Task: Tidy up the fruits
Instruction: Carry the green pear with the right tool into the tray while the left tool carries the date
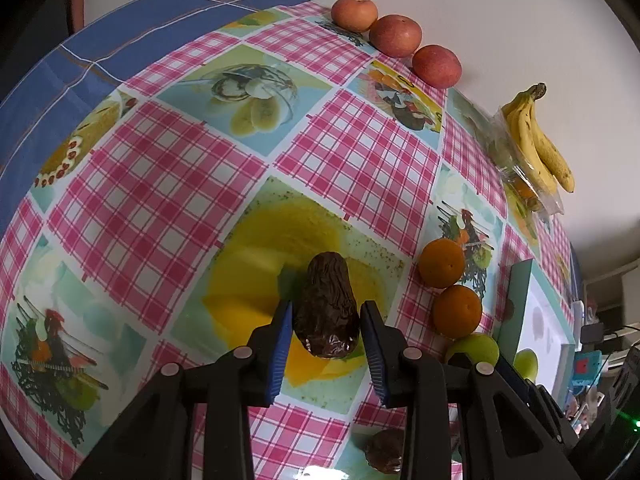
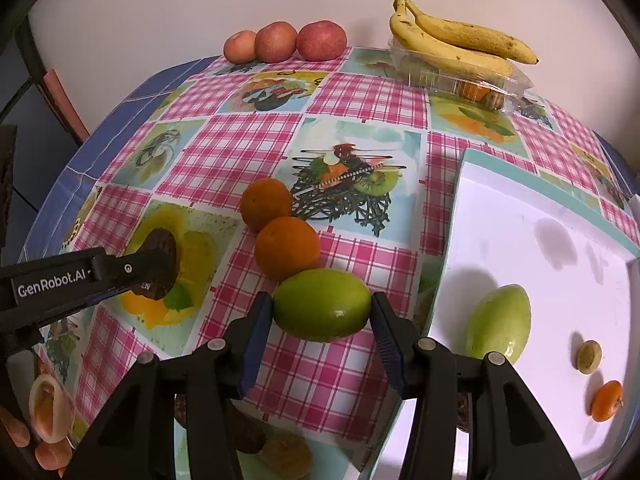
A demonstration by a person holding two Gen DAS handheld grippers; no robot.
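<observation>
Fruits lie scattered over a table under a checked cloth [image 1: 168, 168], and each view shows one of them between a pair of fingers.

Left wrist view: the left gripper [image 1: 326, 328] stands with its fingers apart around a dark, wrinkled avocado [image 1: 326, 308]. The avocado rests on the cloth with its long axis running straight ahead along the fingers, narrow end away. The pad on the left looks to be touching or nearly touching its skin; the other has a clear gap, so nothing is clamped yet. Two oranges [image 1: 442, 263] sit just to the right, three apples [image 1: 396, 36] line the far edge by the wall, and bananas [image 1: 540, 144] lie on a clear plastic box near the far right corner. A second dark fruit [image 1: 384, 454] at the bottom is half hidden behind the gripper body.

Right wrist view: the right gripper [image 2: 322, 312] brackets a green mango [image 2: 322, 306], its long axis lying crosswise, tip to tip between the fingers. Both pads sit at its ends; whether they press or merely touch I cannot tell. A white tray [image 2: 520, 208] lies immediately right, holding another green mango [image 2: 500, 326] and two small fruits too small to name. I judge the tray the mango's destination, a short move rightward.
</observation>
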